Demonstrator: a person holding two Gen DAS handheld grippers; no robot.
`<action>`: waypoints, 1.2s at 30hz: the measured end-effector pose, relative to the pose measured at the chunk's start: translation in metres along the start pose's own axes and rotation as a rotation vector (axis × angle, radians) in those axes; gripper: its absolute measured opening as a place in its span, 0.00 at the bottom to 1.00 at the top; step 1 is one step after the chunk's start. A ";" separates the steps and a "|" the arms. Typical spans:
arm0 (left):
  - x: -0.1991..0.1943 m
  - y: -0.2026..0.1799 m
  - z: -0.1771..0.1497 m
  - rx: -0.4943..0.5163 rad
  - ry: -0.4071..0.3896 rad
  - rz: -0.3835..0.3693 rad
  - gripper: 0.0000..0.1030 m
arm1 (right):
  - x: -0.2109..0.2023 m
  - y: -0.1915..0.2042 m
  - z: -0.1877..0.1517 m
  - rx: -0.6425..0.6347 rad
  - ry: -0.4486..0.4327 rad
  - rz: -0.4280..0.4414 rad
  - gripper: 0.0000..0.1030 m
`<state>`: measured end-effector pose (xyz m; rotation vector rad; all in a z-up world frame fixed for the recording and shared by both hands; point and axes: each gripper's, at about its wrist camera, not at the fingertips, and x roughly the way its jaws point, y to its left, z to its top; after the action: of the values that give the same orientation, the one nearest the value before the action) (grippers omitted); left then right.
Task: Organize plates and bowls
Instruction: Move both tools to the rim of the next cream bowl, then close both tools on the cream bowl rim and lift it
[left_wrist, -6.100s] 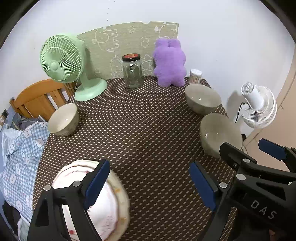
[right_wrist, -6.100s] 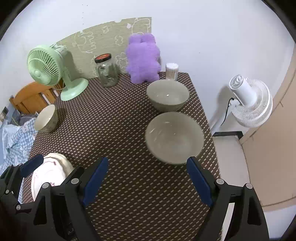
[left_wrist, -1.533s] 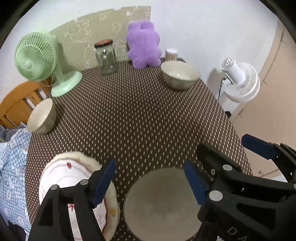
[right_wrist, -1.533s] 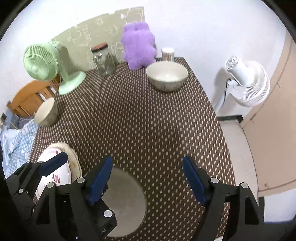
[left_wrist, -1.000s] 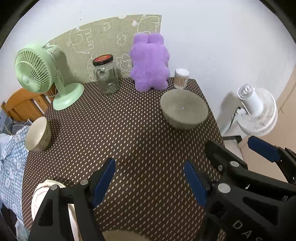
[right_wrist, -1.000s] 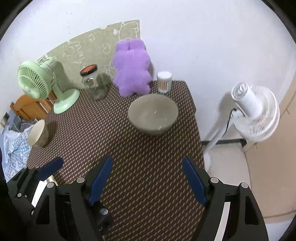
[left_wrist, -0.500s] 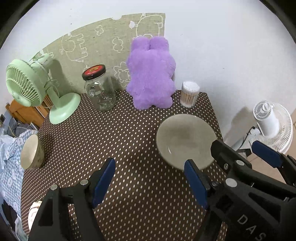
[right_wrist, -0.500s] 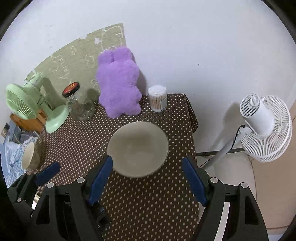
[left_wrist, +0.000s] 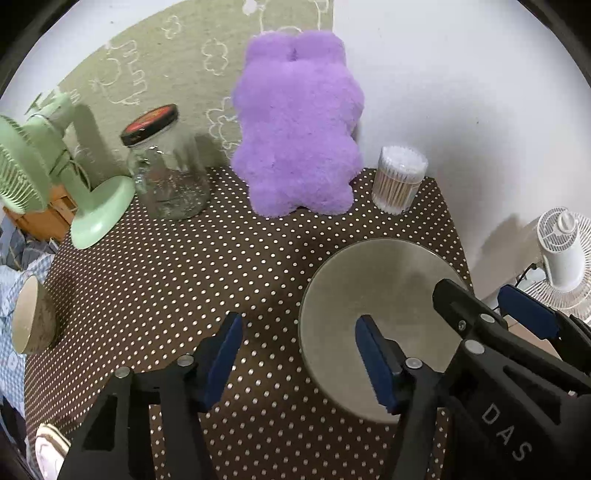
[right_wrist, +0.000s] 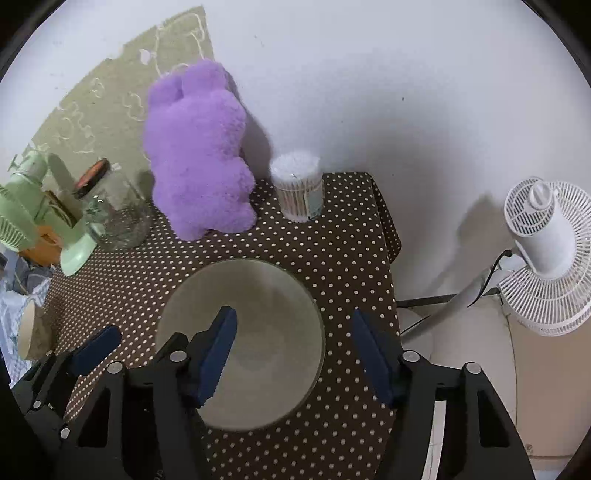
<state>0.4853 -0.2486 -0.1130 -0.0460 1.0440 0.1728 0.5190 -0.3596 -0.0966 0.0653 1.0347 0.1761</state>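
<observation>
Bowl (right_wrist: 266, 306), big, round and grey, is seen standing upright with its open mouth facing up, so no long side can be told. It is set on the worktop (right_wrist: 343, 258), which is covered with a brown dotted cloth, near the right edge. The right hand-held gripper (right_wrist: 293, 350) is held wide open over the bowl, with one blue pad above the inside and the other past the right rim; whether the bowl is touched cannot be told. The left hand-held gripper (left_wrist: 297, 350) is also held wide open, just left of the bowl, with its right pad seen over the bowl's near edge. A small bowl (left_wrist: 27, 317) is seen lying on its side at the far left edge. Behind the big bowl, a purple plush toy (right_wrist: 197, 155), a tub of cotton swabs (right_wrist: 299, 190), a glass jar (left_wrist: 166, 173) and a green fan (left_wrist: 44, 166) are lined up by the wall.
</observation>
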 end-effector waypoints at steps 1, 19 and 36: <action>0.003 -0.001 0.001 0.003 0.001 -0.001 0.58 | 0.005 -0.001 0.001 0.001 0.006 -0.002 0.59; 0.033 -0.011 0.002 0.026 0.052 0.008 0.19 | 0.043 -0.002 -0.001 0.001 0.061 -0.008 0.27; -0.021 -0.004 -0.013 0.050 0.042 -0.001 0.19 | -0.011 0.004 -0.013 0.016 0.061 -0.002 0.26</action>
<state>0.4643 -0.2565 -0.1018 -0.0051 1.0897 0.1453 0.5021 -0.3579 -0.0932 0.0738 1.0975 0.1686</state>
